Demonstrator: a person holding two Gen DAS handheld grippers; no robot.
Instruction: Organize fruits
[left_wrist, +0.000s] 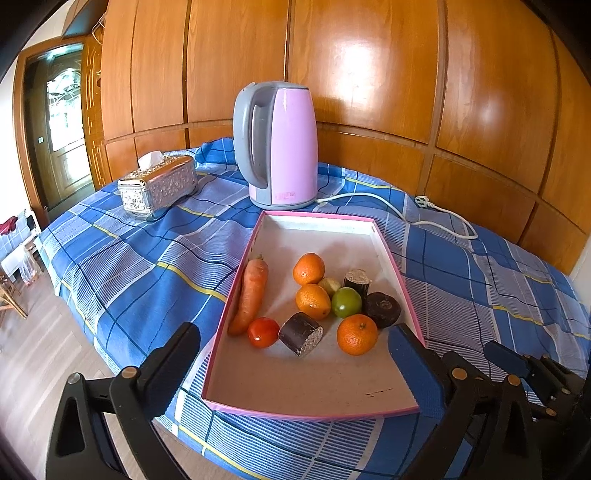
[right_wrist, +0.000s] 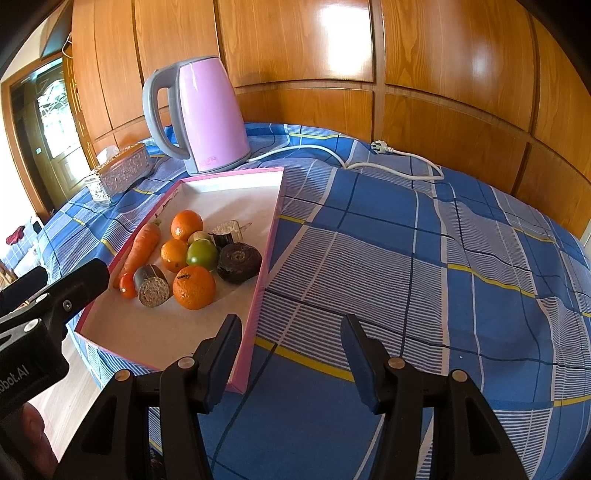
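Left wrist view: fruits (left_wrist: 320, 300) are found gathered in the pink tray (left_wrist: 236, 280), both the left gripper (left_wrist: 295, 354) and the right gripper (right_wrist: 291, 350) held wide open and empty, so sorting begun or finished cannot be settled.

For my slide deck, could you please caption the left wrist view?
Open left claw poised over a pink tray of oranges, carrot and tomato, kettle behind.

Pink electric kettle (left_wrist: 284, 147) with grey handle, upright on a blue checked cloth (right_wrist: 424, 258). White power cord (right_wrist: 369, 158), plug loose on the cloth. Embossed silver tissue box (left_wrist: 159, 186) left of the kettle. Glossy wooden wall panels (left_wrist: 369, 74) behind.
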